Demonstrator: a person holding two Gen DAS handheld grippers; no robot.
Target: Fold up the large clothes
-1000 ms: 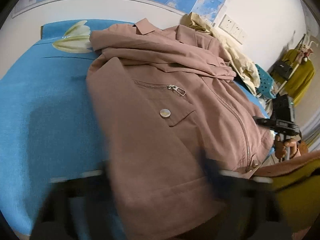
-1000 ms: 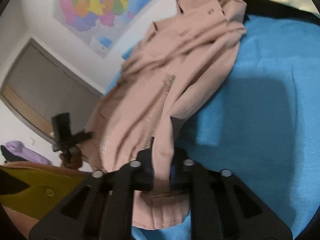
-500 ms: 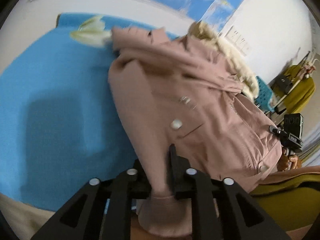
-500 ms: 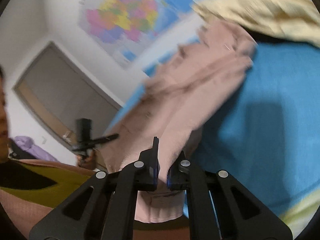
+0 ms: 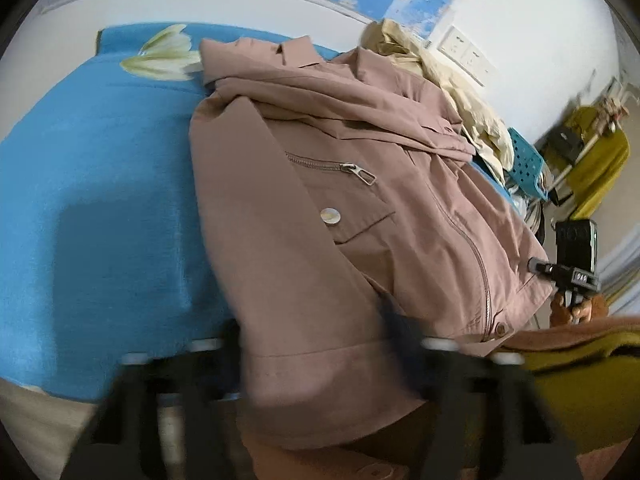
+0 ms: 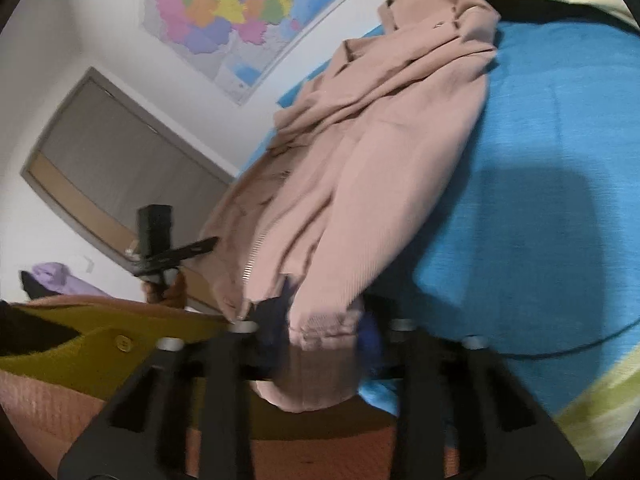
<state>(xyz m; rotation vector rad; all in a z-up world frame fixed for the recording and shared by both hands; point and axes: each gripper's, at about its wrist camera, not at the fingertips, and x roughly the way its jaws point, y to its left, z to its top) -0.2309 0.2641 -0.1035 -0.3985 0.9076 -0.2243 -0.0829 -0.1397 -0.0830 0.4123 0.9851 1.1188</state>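
The left tongs [image 5: 316,344] stand partly apart, having just widened, with the jacket [image 5: 340,184] hem between the blurred fingers; whether the pads press it I cannot tell. The right tongs [image 6: 320,328] are also partly apart and have just been opening, a ribbed cuff [image 6: 324,320] lying between their fingers. The jacket lies on a blue bed [image 5: 100,184], with a pale garment [image 5: 460,92] heaped at its upper right. Maps [image 6: 236,12] hang on white walls; a grey door [image 6: 120,176] shows at left. The jacket's long axis runs from the collar at the upper frame down to the hem at the lower frame, front side up.
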